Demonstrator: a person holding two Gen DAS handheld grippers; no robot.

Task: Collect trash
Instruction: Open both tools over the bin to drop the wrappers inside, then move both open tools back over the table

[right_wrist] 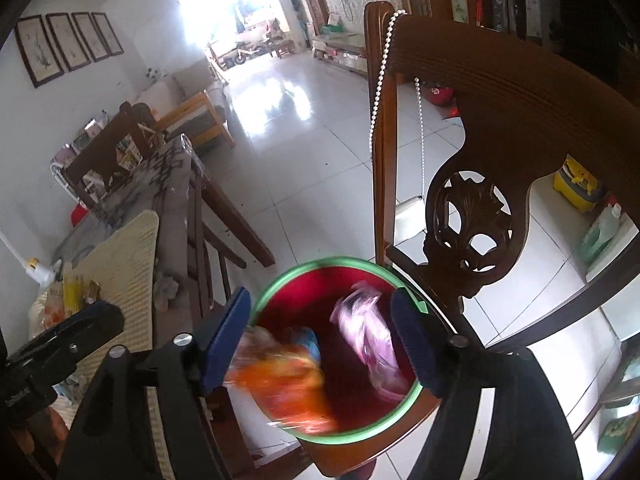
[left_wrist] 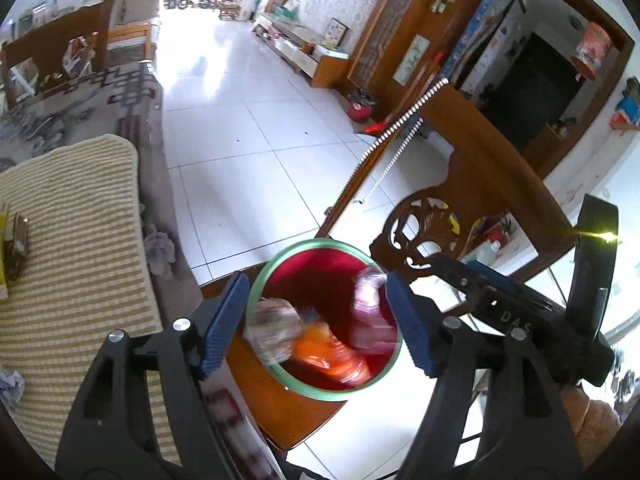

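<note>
The room is a long tiled living space with a wooden chair (right_wrist: 500, 128) close by on the right and a table (left_wrist: 76, 216) under a striped mat on the left. On the chair seat stands a red bin (left_wrist: 324, 320) with a green rim, directly below and ahead of both grippers, which point steeply down into it.

The left gripper (left_wrist: 316, 320) and the right gripper (right_wrist: 324, 344) hang side by side over the bin's mouth, neither clearly nearer. Both pairs of jaws stand wide apart with nothing pressed between the pads.

Between them, blurred as if falling, are the wrappers: an orange one (right_wrist: 292, 384) towards the left wall and a pink one (right_wrist: 368, 340) towards the right, its long axis roughly upright.

More trash lies back on the table: a crumpled tissue (left_wrist: 12, 390) and a small packet (left_wrist: 16, 246), well apart from the bin, on the left hand's side, so I judge that hand better placed to fetch them.
</note>
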